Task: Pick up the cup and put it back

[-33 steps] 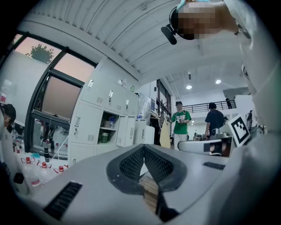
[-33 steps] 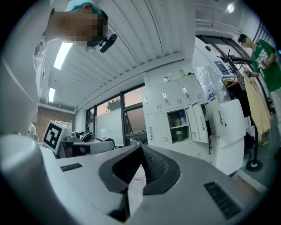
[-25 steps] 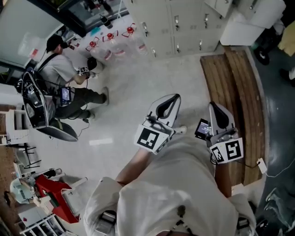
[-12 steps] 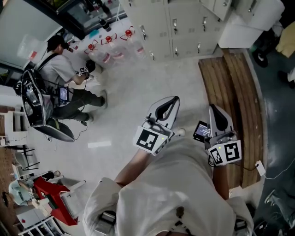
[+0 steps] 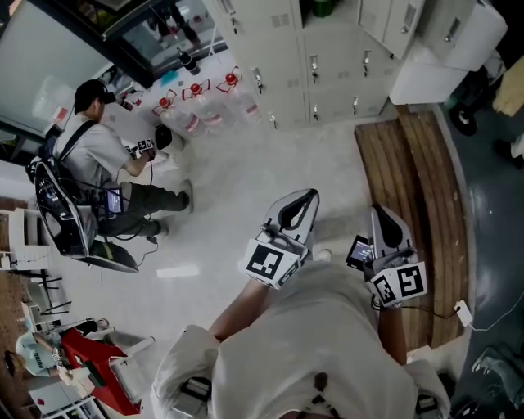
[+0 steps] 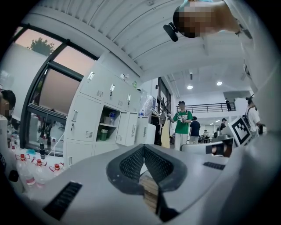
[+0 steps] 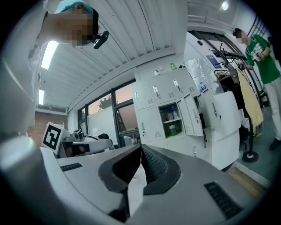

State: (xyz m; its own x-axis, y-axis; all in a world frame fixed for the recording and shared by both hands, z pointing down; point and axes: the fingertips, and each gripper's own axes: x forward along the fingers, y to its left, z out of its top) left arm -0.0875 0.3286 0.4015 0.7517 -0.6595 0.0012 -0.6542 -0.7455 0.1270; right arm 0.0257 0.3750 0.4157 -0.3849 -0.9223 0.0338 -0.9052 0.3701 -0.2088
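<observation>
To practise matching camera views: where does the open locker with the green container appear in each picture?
Head view: open locker at the top edge, right of centre.
Left gripper view: left of centre.
Right gripper view: right of centre.
Shared landmark: closed white locker doors around it.

A loose white shirt [image 5: 319, 335] is worn. The left gripper [image 5: 309, 195] and right gripper [image 5: 382, 209] are shelled in pale grey plastic, with black cross-hatched pads [image 6: 131, 165] and slotted vents. A cube with black-and-white square markers [image 5: 270, 262] is mounted on each. A small lit screen [image 5: 359, 250] is fitted beside the right one.
</observation>
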